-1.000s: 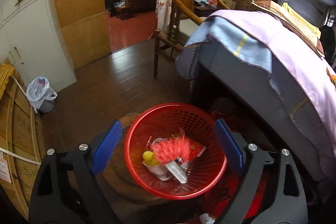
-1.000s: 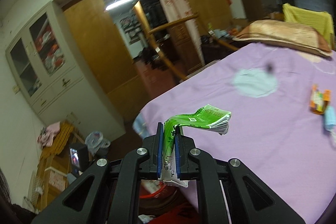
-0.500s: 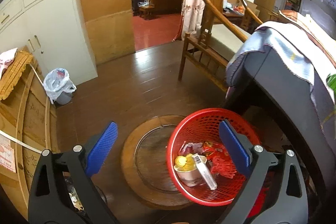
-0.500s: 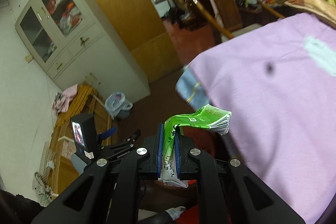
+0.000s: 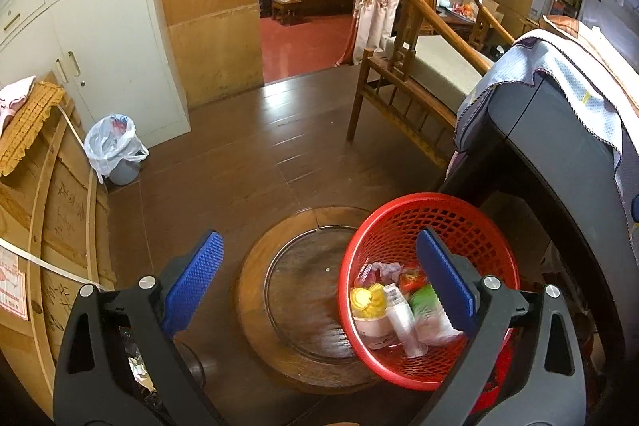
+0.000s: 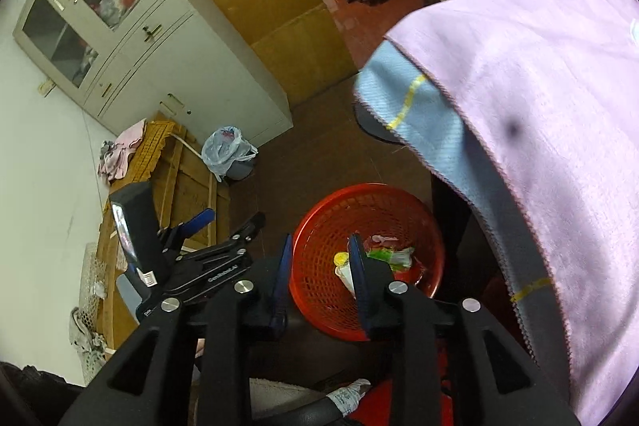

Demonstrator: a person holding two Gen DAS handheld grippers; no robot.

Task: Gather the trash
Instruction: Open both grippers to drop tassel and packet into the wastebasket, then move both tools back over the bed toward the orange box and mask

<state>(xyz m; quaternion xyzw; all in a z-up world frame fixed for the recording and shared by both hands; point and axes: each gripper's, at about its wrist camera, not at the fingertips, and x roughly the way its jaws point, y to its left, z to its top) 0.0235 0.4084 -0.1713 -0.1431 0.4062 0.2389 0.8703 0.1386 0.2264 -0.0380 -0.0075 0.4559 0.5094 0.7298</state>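
Green wrapper point(image 5: 425, 300) dropped from right gripper point(image 6: 319, 266) into red basket point(image 5: 403, 222); both grippers empty, jaws apart, left gripper point(image 5: 317, 274) wide; next fetch more trash.

A dark wooden plank floor point(image 5: 247, 162) fills the middle of the left wrist frame. On it, at lower centre, a round wooden tray point(image 5: 295, 290) is set, with a red mesh basket point(image 5: 435, 218) resting on its right edge. A bag-lined grey bin point(image 5: 116, 150) is seen at left, a wooden armchair point(image 5: 419, 66) at upper right.

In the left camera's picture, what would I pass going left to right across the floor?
Bagged bin → round wooden tray → red basket with trash → dark cloth-draped furniture.
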